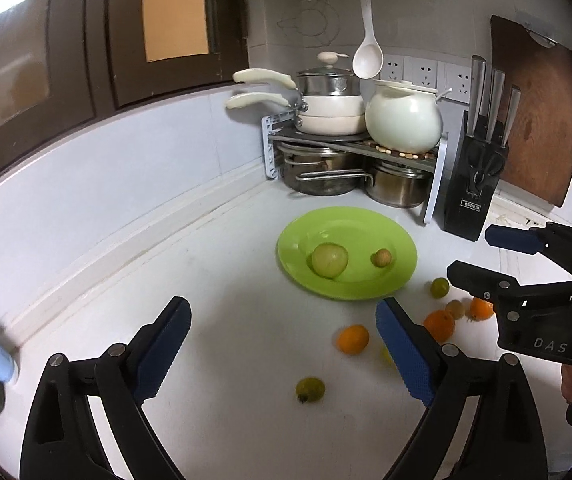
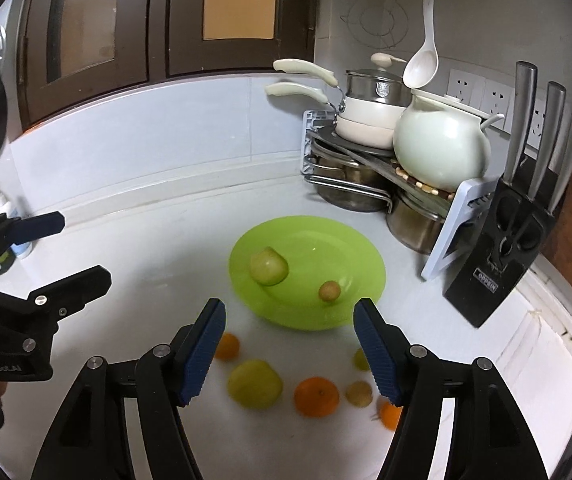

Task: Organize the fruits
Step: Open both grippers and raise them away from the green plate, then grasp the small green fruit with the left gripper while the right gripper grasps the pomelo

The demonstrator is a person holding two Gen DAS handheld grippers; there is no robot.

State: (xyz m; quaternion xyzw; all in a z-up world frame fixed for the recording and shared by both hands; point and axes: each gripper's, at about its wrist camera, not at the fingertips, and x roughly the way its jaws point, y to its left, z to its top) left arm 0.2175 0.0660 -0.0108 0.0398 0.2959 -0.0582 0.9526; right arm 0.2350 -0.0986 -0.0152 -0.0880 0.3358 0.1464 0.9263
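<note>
While I hold both tools above the white worktop (image 1: 214, 280), I count two fruits on the green plate (image 2: 338, 240): one large pale green fruit (image 2: 269, 267) and one small tan fruit (image 2: 329, 291), set apart from each other. Off the plate, on the bare worktop near its front rim, the right wrist view gives me six loose fruits: three oranges, namely a large orange (image 2: 316, 397), a second orange (image 2: 227, 346) partly behind a pad and a third orange (image 2: 390, 416) at the right finger; one yellow-green fruit (image 2: 255, 383); one small tan fruit on the worktop (image 2: 359, 393); and one small green fruit (image 2: 361, 359) partly hidden. My left hand-held gripper (image 1: 282, 344) stands with its jaws spread wide and nothing between them. My right hand-held gripper (image 2: 289, 346) is also parted and grips nothing. Open white worktop runs to the left of the plate as far as the raised wall edge. To the right room is tighter: one pot rack (image 2: 370, 160) and one knife block (image 2: 498, 260) with three knives stand near the plate's far right rim.
</note>
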